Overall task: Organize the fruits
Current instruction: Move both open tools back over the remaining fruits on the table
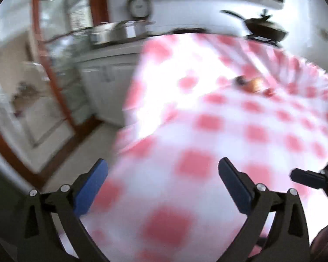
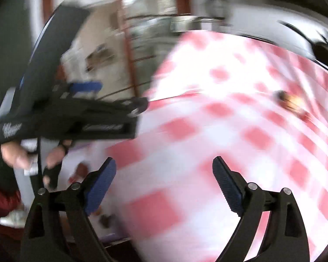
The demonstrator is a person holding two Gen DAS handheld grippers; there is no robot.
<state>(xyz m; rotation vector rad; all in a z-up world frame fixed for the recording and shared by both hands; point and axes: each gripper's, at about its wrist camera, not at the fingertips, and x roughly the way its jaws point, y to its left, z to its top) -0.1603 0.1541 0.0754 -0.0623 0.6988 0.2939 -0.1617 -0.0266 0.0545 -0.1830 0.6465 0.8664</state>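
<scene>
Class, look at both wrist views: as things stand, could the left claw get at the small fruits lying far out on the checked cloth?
Probably yes, though not at once. The left claw is open with nothing between its pads, and bare checked cloth lies between it and the fruits. They sit well away, so a long move forward is needed.

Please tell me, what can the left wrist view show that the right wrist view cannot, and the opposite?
Only the left wrist view shows the white cabinet doors under the counter and just a fingertip of the right gripper at its right edge.

Only the right wrist view shows the whole left gripper from the side, the hand holding it, and a dark red garment.

Both, though blurred, show the red-checked tablecloth, small blurred fruits far on it, a metal pot, a dark pan, and open, empty blue-padded jaws in front.
</scene>
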